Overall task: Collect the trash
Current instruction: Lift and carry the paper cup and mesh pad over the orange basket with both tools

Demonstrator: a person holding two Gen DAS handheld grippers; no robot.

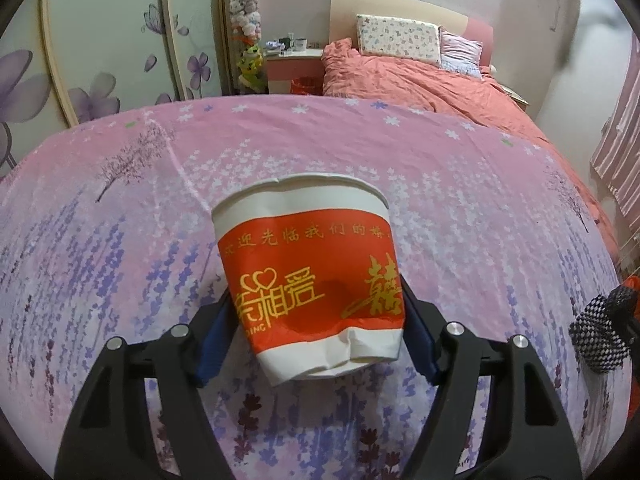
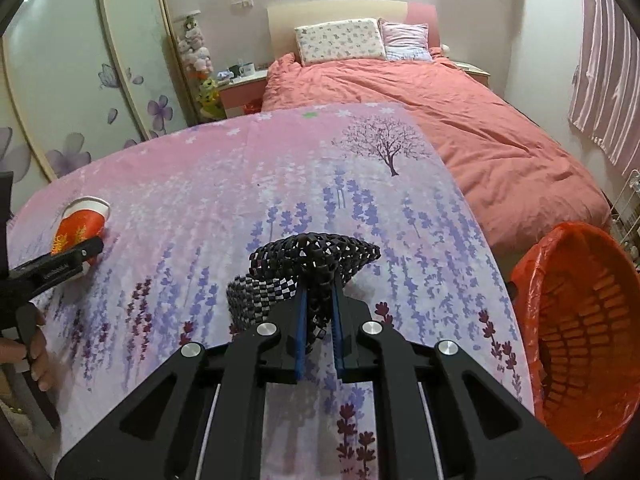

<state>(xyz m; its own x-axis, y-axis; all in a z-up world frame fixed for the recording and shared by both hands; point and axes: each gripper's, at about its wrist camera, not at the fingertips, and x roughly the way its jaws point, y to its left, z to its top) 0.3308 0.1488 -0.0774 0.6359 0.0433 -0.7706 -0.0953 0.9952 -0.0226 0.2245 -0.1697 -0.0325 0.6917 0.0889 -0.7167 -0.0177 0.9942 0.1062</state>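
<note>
A white and red paper cup (image 1: 308,264) with gold lettering, dented near its base, stands between the blue pads of my left gripper (image 1: 316,300), which press on its sides. In the right wrist view the same cup (image 2: 82,216) leans at the table's left, with the left gripper (image 2: 80,256) around it. My right gripper (image 2: 320,292) is shut on a crumpled black-and-white checkered mesh piece (image 2: 312,256), just above the cloth. The mesh piece (image 1: 600,336) also shows at the right edge of the left wrist view.
The table wears a pink and purple flowered cloth (image 2: 280,184). An orange basket lined with a red bag (image 2: 580,320) stands off the table's right edge. Behind lies a bed with a salmon quilt (image 2: 460,128). A person's hand (image 2: 38,356) holds the left tool.
</note>
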